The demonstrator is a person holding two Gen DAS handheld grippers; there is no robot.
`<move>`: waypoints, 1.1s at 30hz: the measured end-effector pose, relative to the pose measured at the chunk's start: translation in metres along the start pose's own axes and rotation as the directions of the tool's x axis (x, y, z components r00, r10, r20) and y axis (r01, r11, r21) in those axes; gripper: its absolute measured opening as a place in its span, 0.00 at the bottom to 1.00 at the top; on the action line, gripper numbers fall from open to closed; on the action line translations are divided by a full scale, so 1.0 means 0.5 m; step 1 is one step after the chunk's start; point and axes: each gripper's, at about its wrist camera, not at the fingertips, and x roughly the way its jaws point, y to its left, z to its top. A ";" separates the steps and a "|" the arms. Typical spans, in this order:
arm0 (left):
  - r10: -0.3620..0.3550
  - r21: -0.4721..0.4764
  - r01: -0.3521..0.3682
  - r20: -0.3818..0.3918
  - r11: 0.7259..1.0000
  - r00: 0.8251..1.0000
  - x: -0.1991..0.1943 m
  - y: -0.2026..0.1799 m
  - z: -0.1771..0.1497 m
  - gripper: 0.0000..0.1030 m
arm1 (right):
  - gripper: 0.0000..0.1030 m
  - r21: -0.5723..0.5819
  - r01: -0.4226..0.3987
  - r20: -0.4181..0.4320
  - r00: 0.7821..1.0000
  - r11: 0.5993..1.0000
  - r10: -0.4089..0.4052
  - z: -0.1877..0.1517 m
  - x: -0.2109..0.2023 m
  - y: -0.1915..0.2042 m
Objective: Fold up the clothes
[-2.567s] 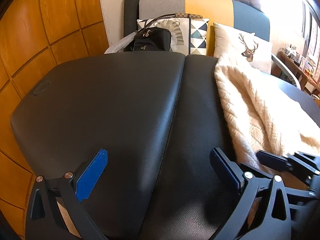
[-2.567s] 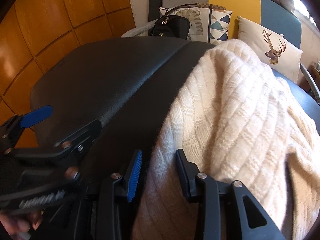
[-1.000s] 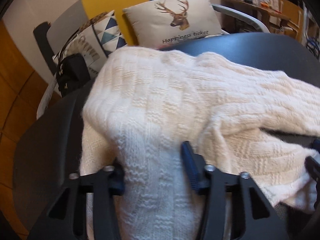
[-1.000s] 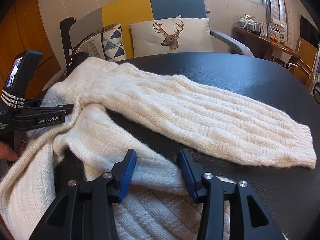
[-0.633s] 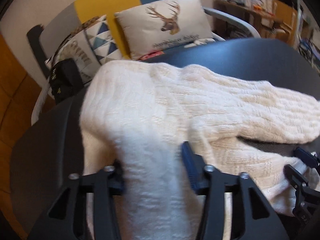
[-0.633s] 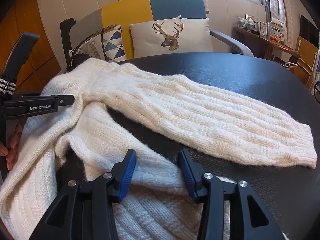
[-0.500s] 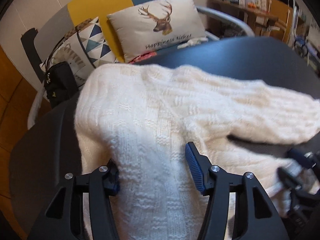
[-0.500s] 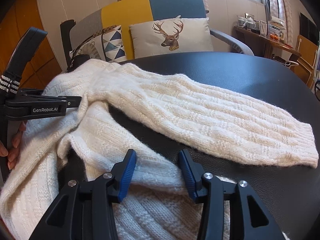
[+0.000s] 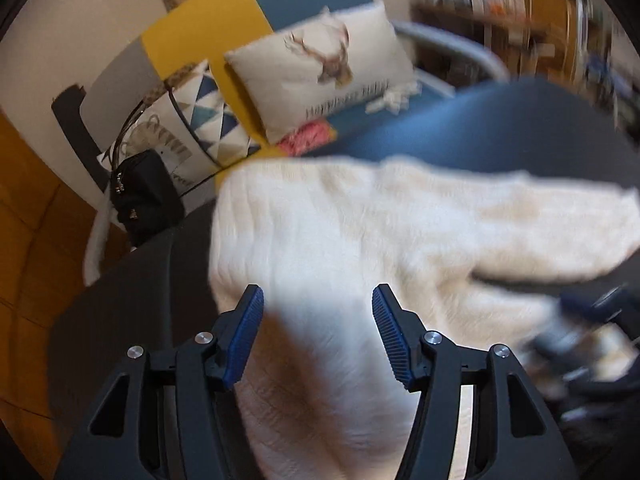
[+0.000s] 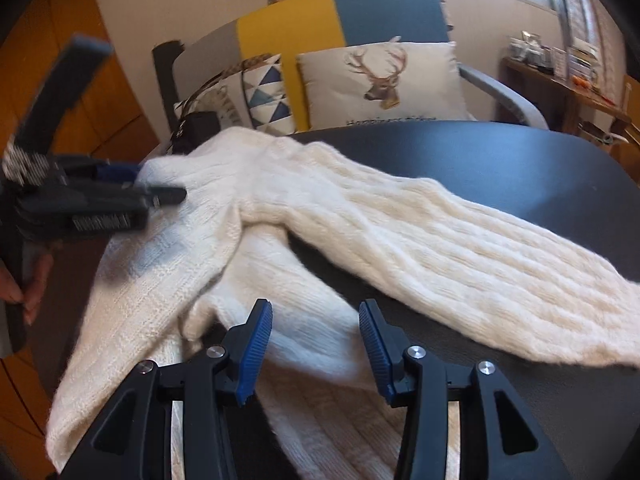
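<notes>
A thick, cream-white, ribbed knitted sweater (image 10: 400, 232) is spread over the black padded table (image 10: 500, 160), in front of the white deer cushion (image 10: 384, 80). It is judged to be soft, floppy and a little heavy, so it is likely to sag and stretch when lifted. It is best held at a hem or cuff, where the knit is doubled. 1 long sleeve is stretched away from the deer cushion, and the body is bunched and creased. The left gripper (image 9: 316, 340) is held wide open over the sweater, and nothing is gripped. The right gripper (image 10: 316, 348) is also open, with a fold lying between its 2 blue pads (image 10: 254, 350), not pinched.
</notes>
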 end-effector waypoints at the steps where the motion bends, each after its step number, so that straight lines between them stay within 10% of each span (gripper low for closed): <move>1: -0.012 -0.013 0.012 0.014 1.000 1.000 -0.010 0.007 0.004 0.63 | 0.45 -0.016 0.011 -0.024 1.000 1.000 -0.011 0.002 0.012 0.006; 7: 0.135 0.298 -0.106 -0.080 0.949 0.988 0.095 -0.130 0.028 0.70 | 0.45 -0.047 0.055 -0.140 0.988 0.997 -0.061 0.016 0.035 0.018; 16: 0.176 0.279 -0.151 -0.066 0.948 0.982 0.161 -0.118 0.011 0.84 | 0.45 -0.059 0.050 -0.118 0.991 0.997 -0.056 0.004 0.026 0.019; 19: -0.030 0.140 0.047 -0.127 0.989 0.991 0.172 -0.074 0.011 0.45 | 0.45 -0.035 0.054 -0.127 0.990 0.998 -0.058 0.009 0.028 0.016; 22: -0.045 0.138 0.063 -0.134 0.988 0.990 0.174 -0.066 0.008 0.23 | 0.45 -0.019 0.050 -0.123 0.991 0.999 -0.052 0.010 0.029 0.009; 33: -0.112 0.027 0.114 -0.056 0.993 0.992 0.116 0.006 0.027 0.11 | 0.45 0.002 0.060 -0.114 0.992 0.998 -0.060 0.006 0.027 -0.001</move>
